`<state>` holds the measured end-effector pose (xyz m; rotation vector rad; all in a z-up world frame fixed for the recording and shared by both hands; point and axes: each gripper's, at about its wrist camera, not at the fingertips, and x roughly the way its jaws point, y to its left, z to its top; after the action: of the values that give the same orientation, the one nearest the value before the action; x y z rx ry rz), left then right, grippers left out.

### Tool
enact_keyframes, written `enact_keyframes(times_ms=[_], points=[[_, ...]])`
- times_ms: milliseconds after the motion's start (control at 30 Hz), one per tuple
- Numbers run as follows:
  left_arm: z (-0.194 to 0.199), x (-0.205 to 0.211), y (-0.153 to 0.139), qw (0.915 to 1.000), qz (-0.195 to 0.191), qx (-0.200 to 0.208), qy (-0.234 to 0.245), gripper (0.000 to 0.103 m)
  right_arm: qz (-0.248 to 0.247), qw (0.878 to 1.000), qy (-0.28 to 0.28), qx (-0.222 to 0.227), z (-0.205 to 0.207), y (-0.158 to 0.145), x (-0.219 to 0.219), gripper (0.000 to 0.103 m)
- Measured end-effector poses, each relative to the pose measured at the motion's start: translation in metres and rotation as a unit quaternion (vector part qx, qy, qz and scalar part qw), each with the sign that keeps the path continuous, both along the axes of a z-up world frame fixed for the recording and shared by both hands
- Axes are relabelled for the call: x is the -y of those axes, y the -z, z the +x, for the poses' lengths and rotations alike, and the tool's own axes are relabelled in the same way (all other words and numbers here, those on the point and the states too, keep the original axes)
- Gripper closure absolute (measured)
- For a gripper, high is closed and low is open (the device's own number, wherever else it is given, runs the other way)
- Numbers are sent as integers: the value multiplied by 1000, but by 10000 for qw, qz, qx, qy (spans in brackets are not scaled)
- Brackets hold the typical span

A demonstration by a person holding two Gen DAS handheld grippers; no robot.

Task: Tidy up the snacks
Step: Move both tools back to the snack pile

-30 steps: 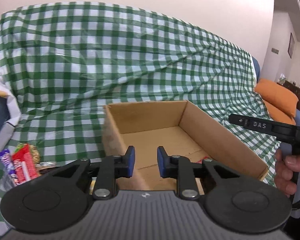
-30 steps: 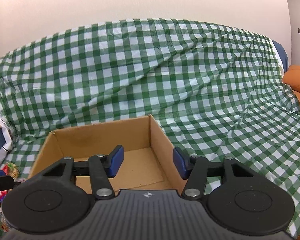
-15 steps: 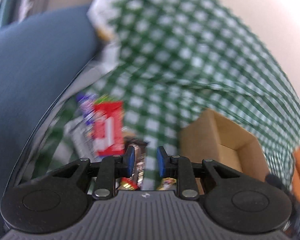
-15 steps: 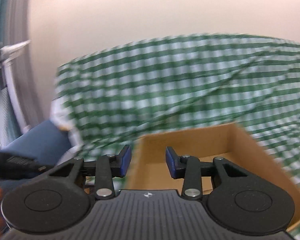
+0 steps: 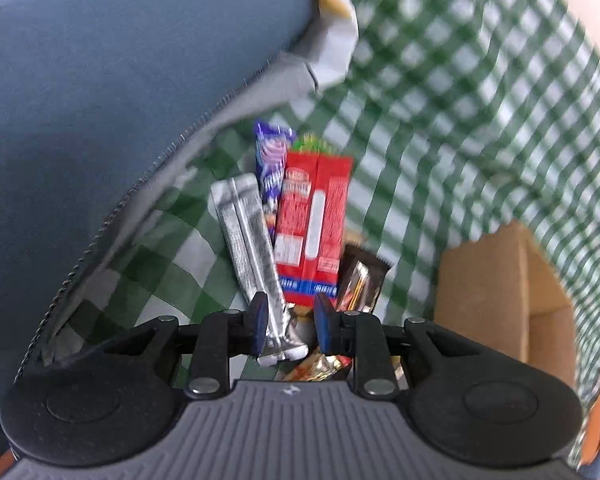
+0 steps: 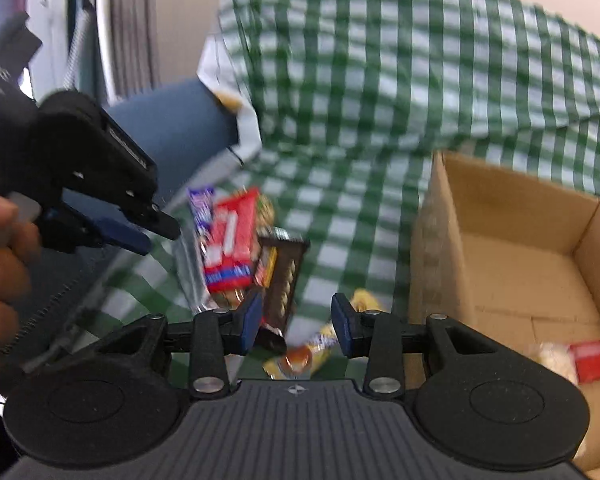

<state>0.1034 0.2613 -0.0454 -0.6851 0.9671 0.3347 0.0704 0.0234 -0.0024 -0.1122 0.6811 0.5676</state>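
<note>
Both grippers now over the snack pile

I've swung off the box (image 6: 512, 264) in the last second: my left gripper (image 5: 288, 322), fingers spread, straddles the silver bar (image 5: 248, 240) without pinching it. My right gripper (image 6: 296, 322), spread and empty, hovers near the brown bar (image 6: 282, 280). The snacks lie left of the box, so picking comes next.

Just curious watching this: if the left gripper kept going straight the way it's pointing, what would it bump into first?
Probably the silver wrapper: it lies between the left gripper fingertips, though blur hides the depth.
</note>
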Motion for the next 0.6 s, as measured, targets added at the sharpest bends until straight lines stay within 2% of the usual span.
enact_keyframes(times_ms=[100,300,467,600], points=[[14,0,3,9993,346,-94,88,76,-254,9997,-9,-31,4,6,-9,62],[21,-8,23,9993,-38,-362,-49,73,-265,9977,278,-556,20,21,-8,58],[28,1,33,9984,-77,-565,-51,69,-357,9951,442,-806,29,34,-9,51],[31,8,36,9978,73,-665,-1,69,-322,9931,495,-1013,35,42,-11,49]])
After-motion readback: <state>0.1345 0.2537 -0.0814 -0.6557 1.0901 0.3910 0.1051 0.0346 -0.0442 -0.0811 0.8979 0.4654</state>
